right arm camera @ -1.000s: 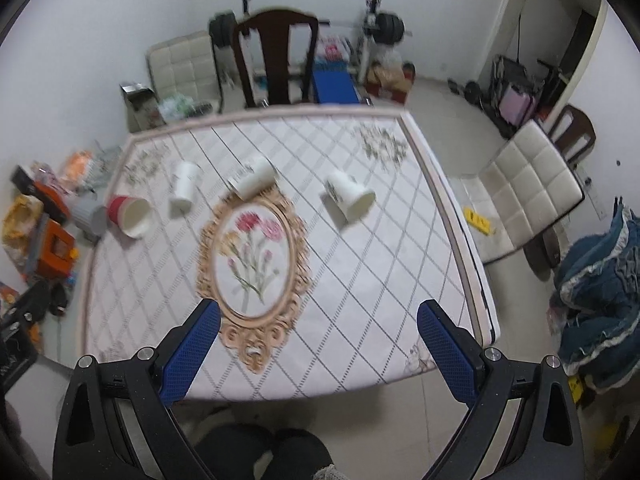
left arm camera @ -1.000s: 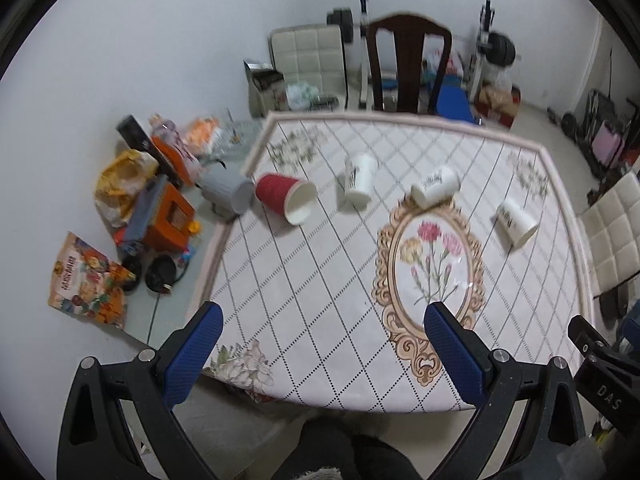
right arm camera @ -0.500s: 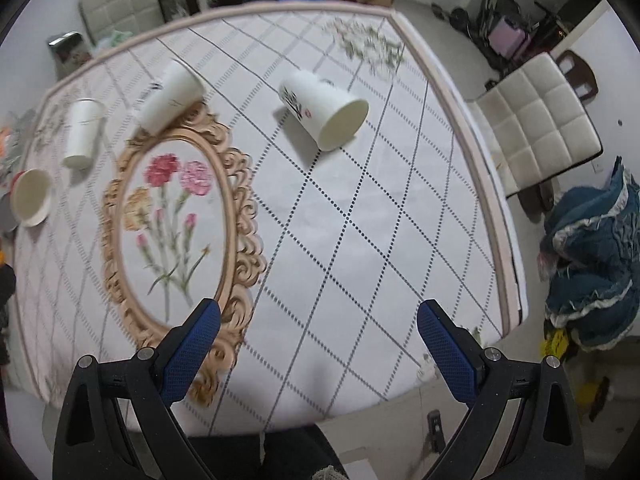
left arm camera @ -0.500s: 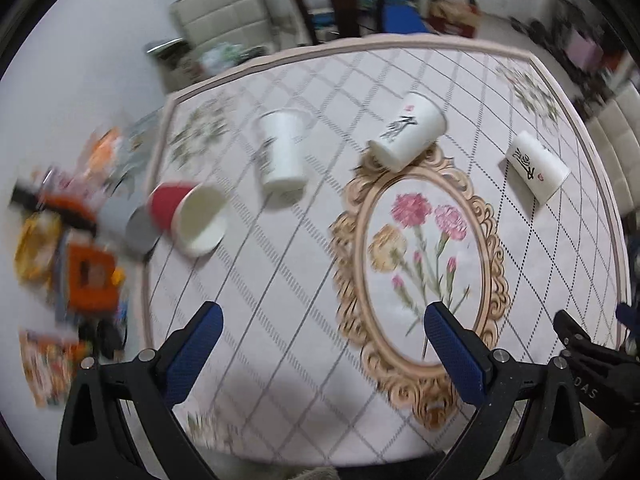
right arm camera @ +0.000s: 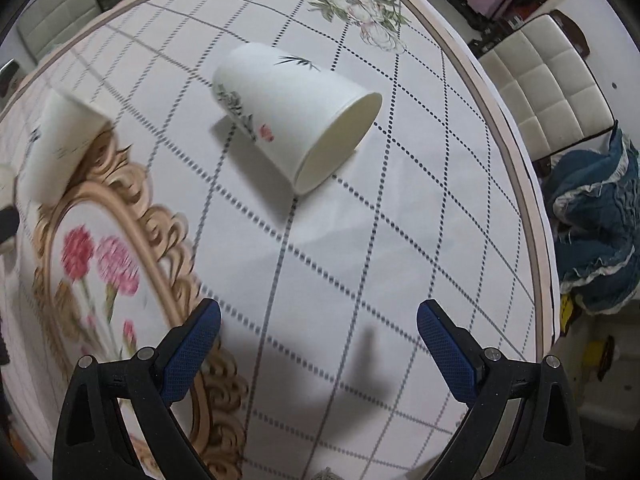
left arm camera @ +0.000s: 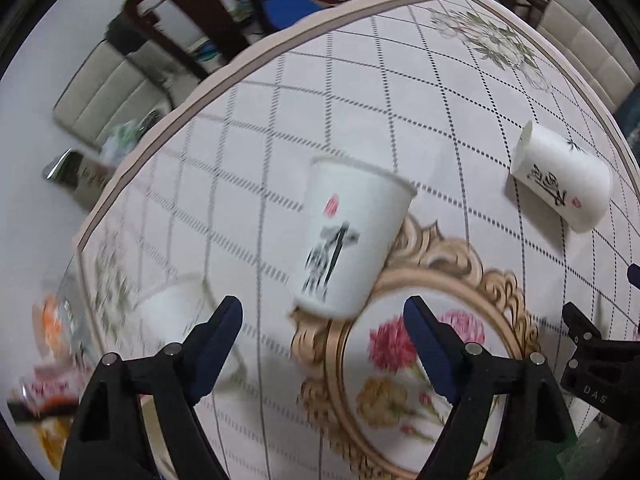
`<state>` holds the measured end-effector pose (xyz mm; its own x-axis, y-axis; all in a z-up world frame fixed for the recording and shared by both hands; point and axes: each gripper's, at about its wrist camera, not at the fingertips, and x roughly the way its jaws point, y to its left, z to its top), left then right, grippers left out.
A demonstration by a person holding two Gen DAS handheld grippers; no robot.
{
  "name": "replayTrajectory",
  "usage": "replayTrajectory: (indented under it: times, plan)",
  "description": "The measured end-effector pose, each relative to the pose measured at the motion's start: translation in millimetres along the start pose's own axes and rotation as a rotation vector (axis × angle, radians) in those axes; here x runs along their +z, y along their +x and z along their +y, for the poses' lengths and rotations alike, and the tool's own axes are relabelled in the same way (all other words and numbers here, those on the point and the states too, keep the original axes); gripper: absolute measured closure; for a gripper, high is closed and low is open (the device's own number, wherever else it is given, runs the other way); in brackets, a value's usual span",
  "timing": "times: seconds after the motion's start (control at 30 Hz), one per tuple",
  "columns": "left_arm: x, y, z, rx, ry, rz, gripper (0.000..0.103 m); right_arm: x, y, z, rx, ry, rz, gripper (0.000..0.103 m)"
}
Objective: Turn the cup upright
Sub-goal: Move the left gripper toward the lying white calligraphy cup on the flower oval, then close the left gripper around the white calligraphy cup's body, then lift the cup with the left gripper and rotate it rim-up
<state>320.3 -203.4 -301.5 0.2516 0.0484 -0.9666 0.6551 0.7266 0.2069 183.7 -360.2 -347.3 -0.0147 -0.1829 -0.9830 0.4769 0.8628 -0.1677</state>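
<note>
Surface: table (right arm camera: 400, 240) under a white cloth with dotted diamond grid, gilt oval medallion of pink flowers (right arm camera: 96, 264), floral corner sprays. Nearest: left gripper (left arm camera: 322, 330) and right gripper (right arm camera: 318, 326), blue-padded jaws both spread wide, empty, above the cloth. Next: white paper cup with ink figure (left arm camera: 344, 236) on its side at the medallion's edge; white cup with bamboo print (right arm camera: 292, 112) on its side, mouth toward the right gripper. Beyond: dark wooden chair (left arm camera: 188, 12), cream padded chairs (right arm camera: 548, 80), blue garment (right arm camera: 596, 236).

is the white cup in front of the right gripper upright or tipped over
Tipped over. The white paper cup lies on its side on the tablecloth, its open, empty mouth facing the table's right edge.
</note>
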Motion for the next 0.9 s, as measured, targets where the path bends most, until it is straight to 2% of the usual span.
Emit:
replayTrajectory:
  times: [0.23,0.33,0.47,0.63,0.9]
  plan:
    - [31.2,32.1,-12.2,-0.044,0.08,0.024,0.022,15.9,18.9,-6.8,-0.019,0.043,0.025,0.003]
    - [37.4,45.3,-17.6,-0.053,0.101,0.044,0.039,19.5,23.7,-12.7,-0.029,0.056,0.035,0.003]
    - [39.0,44.8,-19.0,-0.046,0.097,0.023,0.042,21.4,24.2,-24.5,-0.049,0.072,0.036,0.003]
    - [30.7,33.3,-20.4,-0.046,0.06,0.013,0.042,19.8,21.1,-44.0,-0.066,0.079,0.029,0.003]
    - [-5.8,-7.9,-23.4,-0.059,-0.046,0.007,0.042,-8.6,-11.0,-42.5,-0.065,0.054,-0.004,0.003]
